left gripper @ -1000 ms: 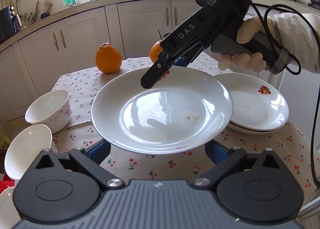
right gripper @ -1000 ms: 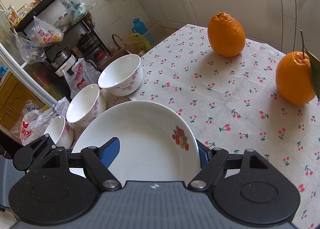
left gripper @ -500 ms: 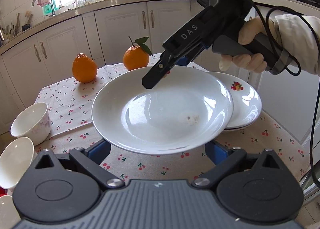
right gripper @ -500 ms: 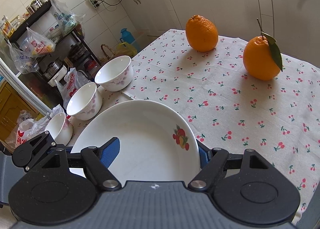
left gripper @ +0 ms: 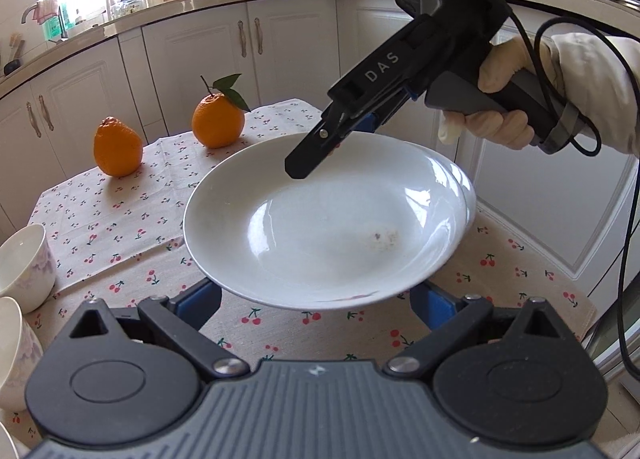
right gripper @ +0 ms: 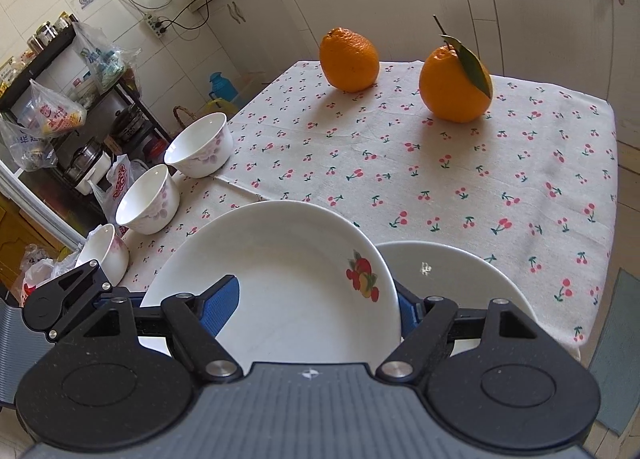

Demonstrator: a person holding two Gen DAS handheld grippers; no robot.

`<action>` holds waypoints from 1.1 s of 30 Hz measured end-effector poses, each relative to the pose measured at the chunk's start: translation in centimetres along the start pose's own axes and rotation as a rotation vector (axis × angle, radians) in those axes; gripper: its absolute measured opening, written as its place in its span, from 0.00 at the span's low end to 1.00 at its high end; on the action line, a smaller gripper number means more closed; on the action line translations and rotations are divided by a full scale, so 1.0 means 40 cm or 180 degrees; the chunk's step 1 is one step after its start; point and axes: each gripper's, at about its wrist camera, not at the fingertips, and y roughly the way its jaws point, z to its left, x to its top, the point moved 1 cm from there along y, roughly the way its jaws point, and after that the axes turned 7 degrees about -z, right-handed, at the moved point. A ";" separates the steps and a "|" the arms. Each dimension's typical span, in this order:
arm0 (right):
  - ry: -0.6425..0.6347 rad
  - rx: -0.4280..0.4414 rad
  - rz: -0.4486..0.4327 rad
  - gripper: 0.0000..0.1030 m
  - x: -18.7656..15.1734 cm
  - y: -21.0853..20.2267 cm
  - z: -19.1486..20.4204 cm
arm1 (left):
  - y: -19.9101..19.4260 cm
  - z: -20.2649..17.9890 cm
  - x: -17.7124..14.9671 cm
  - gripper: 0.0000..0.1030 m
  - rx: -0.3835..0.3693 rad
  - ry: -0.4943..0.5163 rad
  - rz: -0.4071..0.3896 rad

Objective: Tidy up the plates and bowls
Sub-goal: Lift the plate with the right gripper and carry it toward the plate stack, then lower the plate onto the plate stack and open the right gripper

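Change noted: both wrist views have swung across the cherry-print cloth-covered bench [right gripper: 480, 179]. A second white plate [right gripper: 452, 279], absent from the right wrist view a second ago, now shows low and to the right of the carried plate. In the left wrist view that resting plate was plain to see off to the right; now it is only a sliver behind the carried plate's right rim. The two oranges [right gripper: 350, 59] have slid across both views and remain well apart from the work.

Reading: the white shallow plate with the fruit decal [right gripper: 288, 279] has been brought across to the resting plate and hangs clear of the bench, partly over it. Judged to be the last stretch before stacking. It still needs to be centred and lowered. The three white floral bowls [right gripper: 200, 147] sit untouched along the left edge.

Right tongs [right gripper: 316, 303]: moderately open and gripping the decal plate. One blue pad lies across its upper face and the other sits behind its right rim. A gloved hand [left gripper: 500, 99] holds the handle.

Left tongs [left gripper: 316, 303]: fingers spread wide. The plate's near rim covers both blue pad tips, so contact is hidden. I cannot tell whether they grip or merely sit under it.
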 end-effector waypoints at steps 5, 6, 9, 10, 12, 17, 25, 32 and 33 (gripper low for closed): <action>0.0074 -0.0078 -0.0029 0.80 -0.025 -0.031 -0.020 | 0.013 -0.022 0.006 0.97 -0.0102 0.0084 0.0001; 0.0090 -0.0095 -0.0041 0.80 -0.030 -0.038 -0.024 | 0.017 -0.026 0.007 0.97 -0.0120 0.0092 0.0005; 0.0126 -0.0134 -0.0073 0.80 -0.041 -0.057 -0.036 | 0.028 -0.032 0.010 0.97 -0.0185 0.0091 0.0021; 0.0132 -0.0147 -0.0080 0.80 -0.044 -0.061 -0.038 | 0.029 -0.035 0.011 0.97 -0.0200 0.0093 0.0023; 0.0146 -0.0168 -0.0088 0.80 -0.049 -0.068 -0.042 | 0.035 -0.041 0.011 0.97 -0.0220 0.0107 0.0035; 0.0194 -0.0194 -0.0111 0.80 -0.060 -0.078 -0.057 | 0.045 -0.052 0.018 0.97 -0.0252 0.0156 0.0029; 0.0255 -0.0214 -0.0158 0.80 -0.072 -0.096 -0.082 | 0.064 -0.063 0.031 0.97 -0.0290 0.0223 0.0036; 0.0305 -0.0231 -0.0157 0.80 -0.089 -0.101 -0.099 | 0.083 -0.061 0.040 0.97 -0.0315 0.0202 0.0065; 0.0311 -0.0241 -0.0153 0.81 -0.091 -0.102 -0.102 | 0.086 -0.061 0.042 0.97 -0.0319 0.0196 0.0073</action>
